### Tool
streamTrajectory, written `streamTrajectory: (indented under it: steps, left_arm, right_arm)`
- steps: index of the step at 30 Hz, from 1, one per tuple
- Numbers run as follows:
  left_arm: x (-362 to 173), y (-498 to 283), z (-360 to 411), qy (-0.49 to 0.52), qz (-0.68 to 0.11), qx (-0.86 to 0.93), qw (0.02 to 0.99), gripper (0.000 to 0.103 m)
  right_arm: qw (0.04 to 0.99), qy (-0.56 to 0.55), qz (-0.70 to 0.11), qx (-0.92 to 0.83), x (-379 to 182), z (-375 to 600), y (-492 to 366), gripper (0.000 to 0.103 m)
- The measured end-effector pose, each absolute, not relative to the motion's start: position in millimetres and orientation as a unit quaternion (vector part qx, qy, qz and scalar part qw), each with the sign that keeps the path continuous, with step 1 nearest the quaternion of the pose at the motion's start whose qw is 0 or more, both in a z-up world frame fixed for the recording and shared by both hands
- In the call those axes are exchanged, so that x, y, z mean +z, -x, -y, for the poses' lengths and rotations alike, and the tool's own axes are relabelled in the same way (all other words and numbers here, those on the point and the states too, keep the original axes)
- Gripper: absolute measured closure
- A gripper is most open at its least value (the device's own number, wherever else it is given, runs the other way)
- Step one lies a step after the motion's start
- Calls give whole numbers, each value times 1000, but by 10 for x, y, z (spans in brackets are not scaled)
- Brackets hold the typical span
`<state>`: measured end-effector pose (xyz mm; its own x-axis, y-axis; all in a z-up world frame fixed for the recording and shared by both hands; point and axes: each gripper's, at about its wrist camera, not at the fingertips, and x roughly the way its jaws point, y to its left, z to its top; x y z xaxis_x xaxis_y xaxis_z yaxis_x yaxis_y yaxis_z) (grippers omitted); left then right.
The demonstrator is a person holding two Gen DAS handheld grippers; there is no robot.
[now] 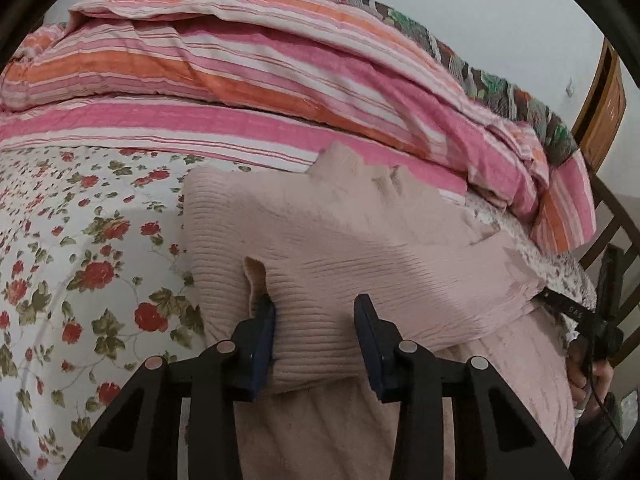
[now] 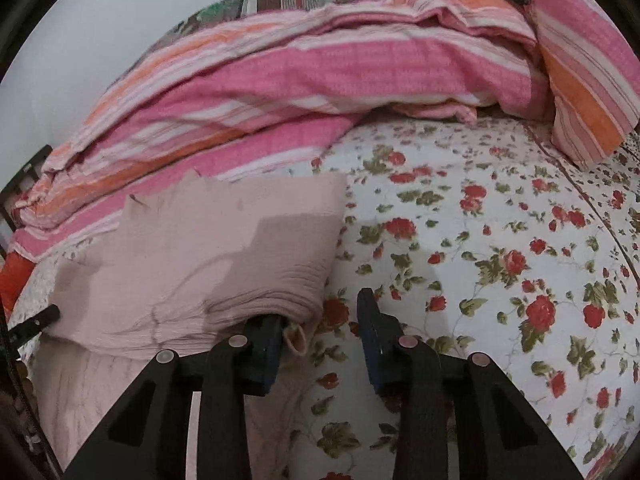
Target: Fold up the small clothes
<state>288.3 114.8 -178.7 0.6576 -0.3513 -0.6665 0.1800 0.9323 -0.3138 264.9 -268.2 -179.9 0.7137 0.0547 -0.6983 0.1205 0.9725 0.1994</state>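
The pink ribbed garment [image 1: 320, 240] lies folded on the floral sheet [image 2: 500, 240]. The left gripper [image 1: 315, 320] and right gripper [image 2: 320, 328] gape wide at its near edge; bare sheet spreads right.

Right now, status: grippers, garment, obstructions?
Left gripper open over pink knit garment. Right gripper open at its folded edge. Striped quilt bunched behind.

Both the left gripper [image 1: 315, 312] and the right gripper [image 2: 320, 320] are held level, jaws spread apart.
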Motion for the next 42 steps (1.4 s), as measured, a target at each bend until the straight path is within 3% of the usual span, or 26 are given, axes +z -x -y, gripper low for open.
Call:
streamTrajectory:
  steps: [6, 8, 15, 19, 24, 25, 27, 28, 29, 31, 36, 37, 39, 40, 42]
  left_arm:
    - [-1808, -2948, -1164, 120, -391, -140, 902, 70]
    - [-1802, -2977, -1133, 105, -394, -131, 904, 94]
    - [-1497, -3019, -1290, 111, -339, -146, 923, 95]
    - [-1437, -3082, -1429, 95, -342, -126, 927, 99]
    - [-1610, -3033, -1616, 113, -360, -140, 916, 99]
    - [-1625, -3017, -1636, 119, -362, -147, 913, 99]
    - [-1615, -2980, -1644, 128, -364, -167, 907, 96]
    - [-1612, -2974, -1624, 128, -363, -171, 907, 90]
    - [-1613, -2962, -1603, 127, -361, -176, 907, 74]
    - [-1627, -2964, -1539, 119, -365, -179, 906, 59]
    - [-1731, -3041, -1326, 70, -383, -160, 907, 58]
    - [-1743, -3053, -1310, 63, -386, -154, 908, 59]
    - [-1758, -3100, -1256, 49, -391, -134, 909, 72]
    - [-1745, -3113, -1251, 49, -388, -133, 911, 89]
    - [-1663, -3136, -1283, 64, -375, -142, 914, 94]
  right_arm:
    - [923, -120, -364, -31, -1789, 2706, -2581, 70]
    - [923, -113, -366, -34, -1786, 2691, -2585, 70]
    - [938, -64, -339, -9, -1569, 2510, -2286, 65]
    - [954, -79, -289, 16, -1269, 2430, -2164, 40]
    - [939, -38, -338, -39, -1311, 2271, -2620, 40]
    - [934, -37, -352, -47, -1375, 2279, -2681, 44]
    - [911, -44, -406, -59, -1584, 2300, -2860, 53]
    - [905, -48, -418, -60, -1647, 2311, -2889, 55]
    - [902, -56, -425, -61, -1716, 2331, -2912, 55]
    - [905, -62, -417, -59, -1730, 2361, -2894, 55]
    - [908, -74, -410, -52, -1784, 2384, -2874, 55]
    - [908, -79, -408, -50, -1785, 2390, -2873, 55]
    - [909, -92, -405, -43, -1784, 2422, -2866, 55]
    - [909, -97, -404, -40, -1779, 2430, -2873, 54]
    - [909, -103, -402, -33, -1749, 2444, -2860, 53]
